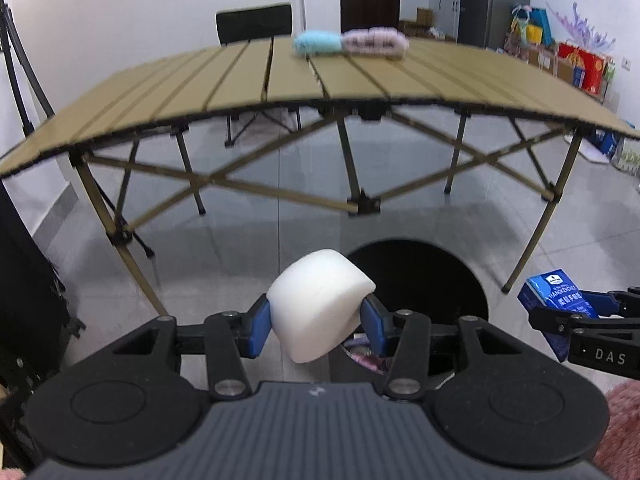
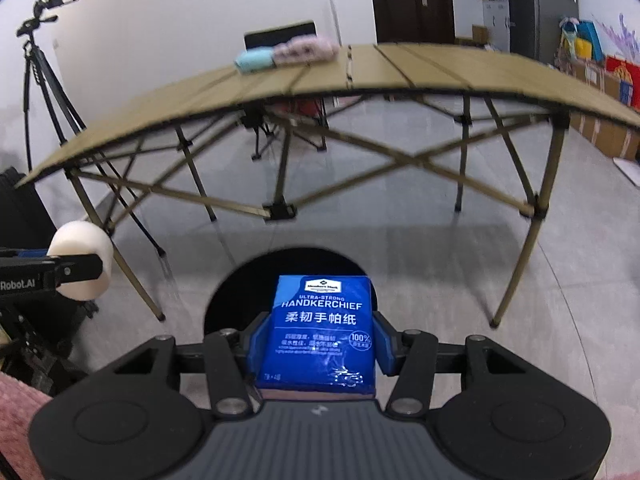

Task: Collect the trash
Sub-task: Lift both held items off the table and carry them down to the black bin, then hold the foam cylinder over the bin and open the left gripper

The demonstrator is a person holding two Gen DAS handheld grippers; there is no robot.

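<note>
My left gripper [image 1: 316, 320] is shut on a white foam block [image 1: 320, 304], whose blue pads press its two sides. The block hangs just left of a black round bin [image 1: 440, 276] on the floor. In the right wrist view my right gripper [image 2: 318, 340] is shut on a blue handkerchief tissue pack [image 2: 322, 332], held above the black bin [image 2: 240, 292]. The tissue pack [image 1: 554, 296] shows at the right edge of the left wrist view, and the foam block [image 2: 82, 260] at the left edge of the right wrist view.
A tan folding table [image 1: 280, 80] stands beyond the bin, with a blue fluffy item [image 1: 318, 43] and a pink fluffy item [image 1: 374, 42] at its far side. A black chair [image 1: 254, 22] is behind it. A tripod [image 2: 40, 80] stands left; boxes [image 2: 608, 92] line the right wall.
</note>
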